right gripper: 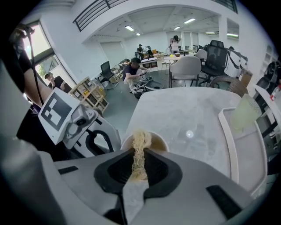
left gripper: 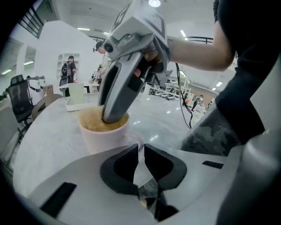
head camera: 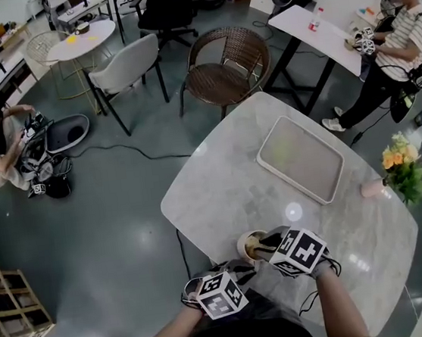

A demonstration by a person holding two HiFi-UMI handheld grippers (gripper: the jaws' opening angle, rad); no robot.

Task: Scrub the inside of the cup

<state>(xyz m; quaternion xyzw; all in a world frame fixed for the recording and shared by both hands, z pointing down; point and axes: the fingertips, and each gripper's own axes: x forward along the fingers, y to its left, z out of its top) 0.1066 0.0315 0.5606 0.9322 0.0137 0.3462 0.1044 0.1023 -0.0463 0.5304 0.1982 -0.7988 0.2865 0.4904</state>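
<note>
A pale cup point(head camera: 249, 244) with a brownish inside stands near the front edge of the marble table point(head camera: 228, 185). In the left gripper view the cup point(left gripper: 104, 134) is just ahead of my left gripper point(left gripper: 139, 147), which is shut on its handle point(left gripper: 134, 141). My right gripper point(right gripper: 139, 151) is shut on a beige fibrous scrubber point(right gripper: 140, 145) and points steeply down. The scrubber's end is inside the cup point(right gripper: 159, 139). From the left gripper view the right gripper point(left gripper: 115, 115) dips into the cup's mouth. In the head view both grippers point(head camera: 261, 252) point(head camera: 238, 263) meet at the cup.
A grey tray point(head camera: 301, 159) lies further back on the table, with a pale green piece point(right gripper: 244, 112) on it. A bunch of flowers point(head camera: 402, 167) lies at the table's right edge. Chairs point(head camera: 227, 66) stand beyond the table. One person stands at the back right, another sits on the floor at the left.
</note>
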